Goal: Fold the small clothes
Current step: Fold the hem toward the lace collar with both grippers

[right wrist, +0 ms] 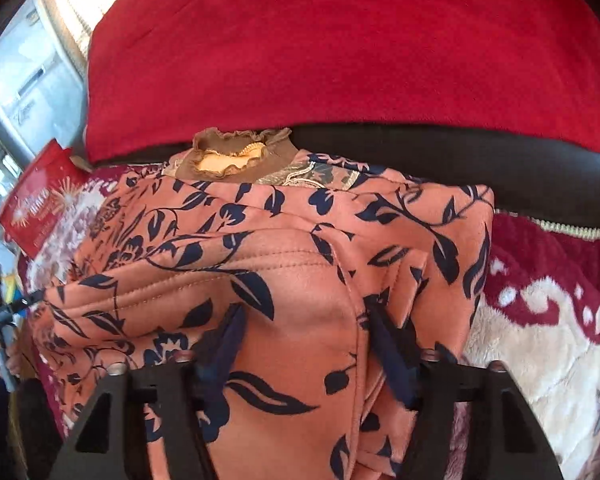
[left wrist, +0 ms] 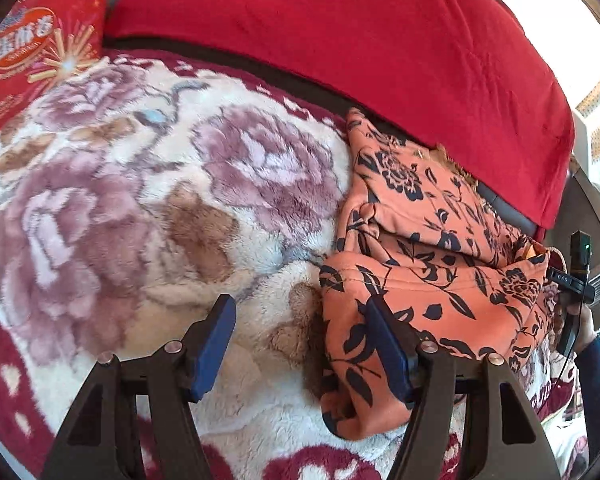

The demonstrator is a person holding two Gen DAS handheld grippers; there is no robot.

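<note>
We are working over a plush floral blanket spread on what looks like a sofa seat, with a red cover draped over the backrest across the top of both views. The task's garment, an orange top with a dark navy floral print, lies bundled on the blanket in the right half of the left wrist view and fills the centre of the right wrist view, its brown ruffled collar pushed against the dark gap under the backrest. It is already doubled over itself, so we judge a fold is under way and that both tools are lined up to take its near edges. Our left gripper stands with its fingers apart and nothing pinched: the left finger hangs over bare blanket, the right one over the garment's left edge, which suits straddling that edge. Our right gripper also has its fingers apart, over a raised fold of the orange cloth; they are blurred, but we see no cloth pressed between them. A red snack packet sits in the upper left, clear of the work, and the other handset shows at the right edge.
</note>
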